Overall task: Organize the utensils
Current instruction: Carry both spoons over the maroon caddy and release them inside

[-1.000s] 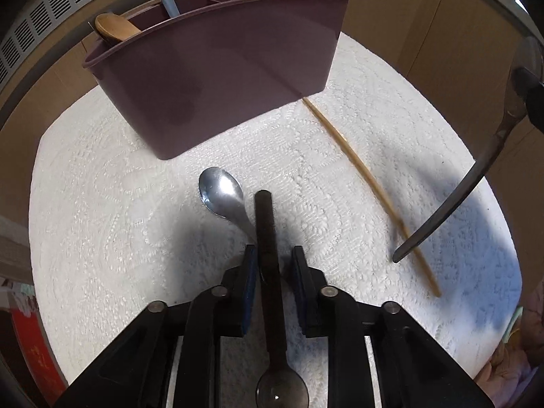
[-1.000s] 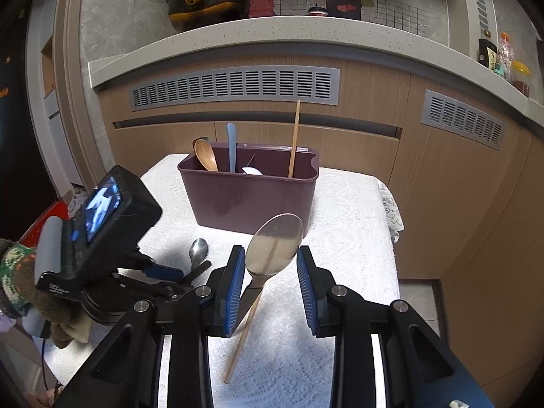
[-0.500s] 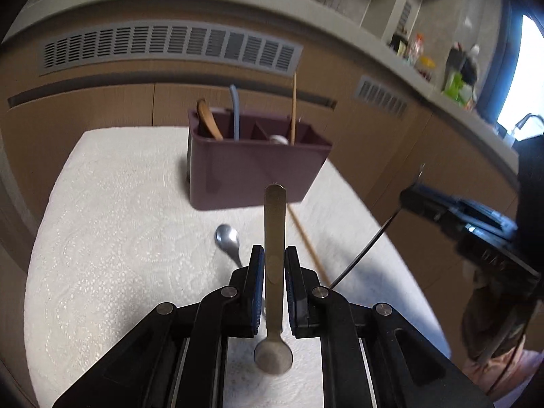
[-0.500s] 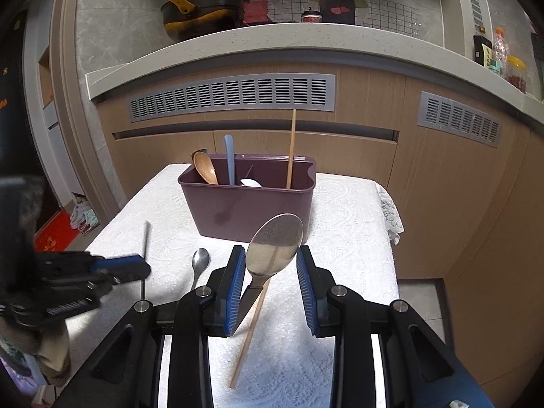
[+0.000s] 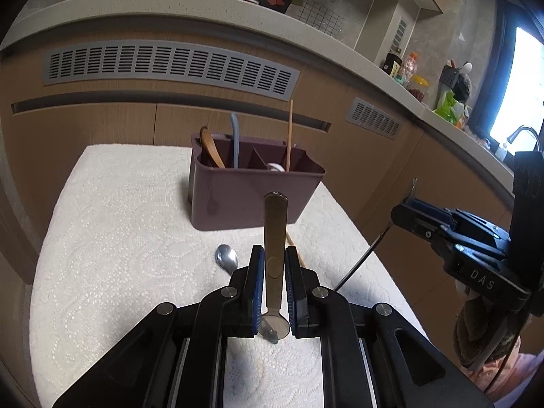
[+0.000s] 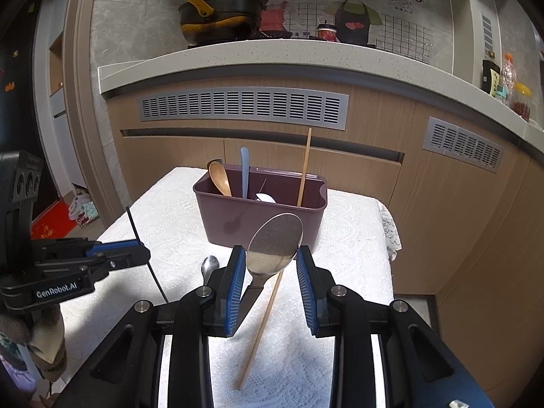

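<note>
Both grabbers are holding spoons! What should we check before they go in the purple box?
1. Left gripper holds its spoon: ok, shut on the handle, bowl at the back.
2. Right gripper holds the big spoon: ok, though its fingers look wide apart.
3. Purple box stands upright: ok.
4. Room inside box: cannot tell; wooden spoon, blue handle and chopstick already stand there.
5. Table leftovers: not ok; small spoon and chopstick remain.
</note>
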`<state>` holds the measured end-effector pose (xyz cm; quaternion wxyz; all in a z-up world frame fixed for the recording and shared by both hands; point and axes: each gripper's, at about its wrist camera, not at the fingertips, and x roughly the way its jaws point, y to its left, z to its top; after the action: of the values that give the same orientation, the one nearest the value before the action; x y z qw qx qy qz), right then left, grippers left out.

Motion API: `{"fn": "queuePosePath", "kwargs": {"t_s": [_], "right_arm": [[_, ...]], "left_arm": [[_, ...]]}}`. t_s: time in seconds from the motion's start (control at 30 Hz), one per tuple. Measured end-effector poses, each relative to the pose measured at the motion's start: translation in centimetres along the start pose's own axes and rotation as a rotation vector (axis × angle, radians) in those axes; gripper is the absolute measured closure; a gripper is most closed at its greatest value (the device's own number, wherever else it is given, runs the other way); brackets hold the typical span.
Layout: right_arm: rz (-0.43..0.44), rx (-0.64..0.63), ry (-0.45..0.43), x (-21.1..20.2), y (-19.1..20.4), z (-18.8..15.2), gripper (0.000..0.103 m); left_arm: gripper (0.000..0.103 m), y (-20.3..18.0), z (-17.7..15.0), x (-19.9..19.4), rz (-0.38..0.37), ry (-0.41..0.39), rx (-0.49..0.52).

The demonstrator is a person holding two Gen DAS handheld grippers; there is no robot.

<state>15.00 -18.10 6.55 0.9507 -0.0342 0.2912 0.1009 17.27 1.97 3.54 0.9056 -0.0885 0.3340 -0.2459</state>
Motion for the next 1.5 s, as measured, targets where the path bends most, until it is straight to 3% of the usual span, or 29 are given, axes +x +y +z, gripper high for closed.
{"fn": "queuePosePath", "kwargs": {"t_s": [0.23,0.4,0.53,0.73,1.1,1.17,1.23,1.33,1.5], "right_arm": [[-0.018,-0.022,-0.031,-0.2,0.2,1.5,0.076],[-0.051,-0.073,-0.191,-2.8,-0.5,7.7,0.076],[-0.130,-0.122,-0.292,-3.0,-0.7,12.8,0.076],[-0.176,-0.141,-0.214,2.7,-1.4,15.0,0.076],[-0.132,-0.119,0.018,12.2,-2.8,11.8,0.075],[-0.115,-0.125,0.064,13.3,-2.9,11.3,0.070],[-0.109,-0.127,0.084,13.9,-3.0,10.9,0.048],[-0.115,-0.111,0.052,13.1,-3.4,10.1,0.034],[-0.116,-0.050,0.017,10.7,-4.2,8.3,0.016]], "left_arm": [[0.091,-1.2,3.9,-1.4,0.001,-0.090,0.043],[0.091,-3.5,11.1,-3.6,0.018,-0.262,0.148],[0.091,-3.2,14.8,-2.1,0.026,-0.305,0.157],[0.091,-1.0,16.5,3.4,0.050,-0.247,0.111],[0.089,1.6,15.1,10.3,0.071,-0.100,0.052],[0.086,1.8,14.7,10.8,0.076,-0.082,0.041],[0.072,2.0,14.4,11.0,0.078,-0.073,0.034],[0.051,2.0,13.3,10.0,0.098,-0.087,0.029],[0.043,2.1,10.8,8.1,0.123,-0.081,0.012]]}}
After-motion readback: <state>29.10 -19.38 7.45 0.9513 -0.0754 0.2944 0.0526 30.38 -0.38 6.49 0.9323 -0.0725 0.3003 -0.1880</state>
